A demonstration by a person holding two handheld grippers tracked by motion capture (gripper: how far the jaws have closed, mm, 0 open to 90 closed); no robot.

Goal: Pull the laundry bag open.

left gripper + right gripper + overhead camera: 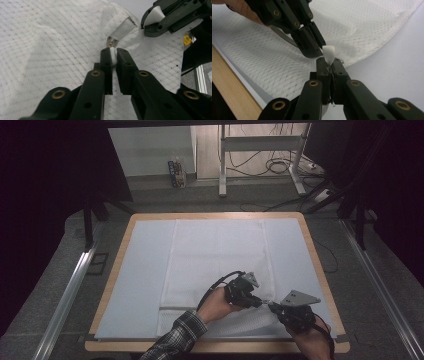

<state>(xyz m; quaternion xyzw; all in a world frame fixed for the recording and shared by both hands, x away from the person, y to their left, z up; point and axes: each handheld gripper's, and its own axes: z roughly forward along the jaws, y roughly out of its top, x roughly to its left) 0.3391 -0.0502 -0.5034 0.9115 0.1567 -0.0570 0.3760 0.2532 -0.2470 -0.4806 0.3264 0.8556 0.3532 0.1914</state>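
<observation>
Mesh laundry bag (215, 265), white and flat, lies spread over the middle of the worktop (125, 245), with both grippers at its near right corner. In the left gripper view, the left gripper (113, 53) has its fingers (106, 60) clamped on a small white piece at the bag's zipper end, with a metal zipper part just beyond the tips. In the right gripper view, the right gripper (329, 63) has its fingers (322, 67) pressed together on the bag's edge, a short white fabric tab (329, 53) standing up from between them. The two grippers meet almost tip to tip, the left one coming in from the upper left of the right gripper view and touching or nearly touching that tab. In the high view the left gripper (260, 302) and right gripper (272, 306) face each other over the bag's near right corner, above a folded-over strip of netting. A light sheet (145, 270) covers the wooden worktop beneath the bag. A plaid sleeve (177, 335) comes in from the bottom edge.
</observation>
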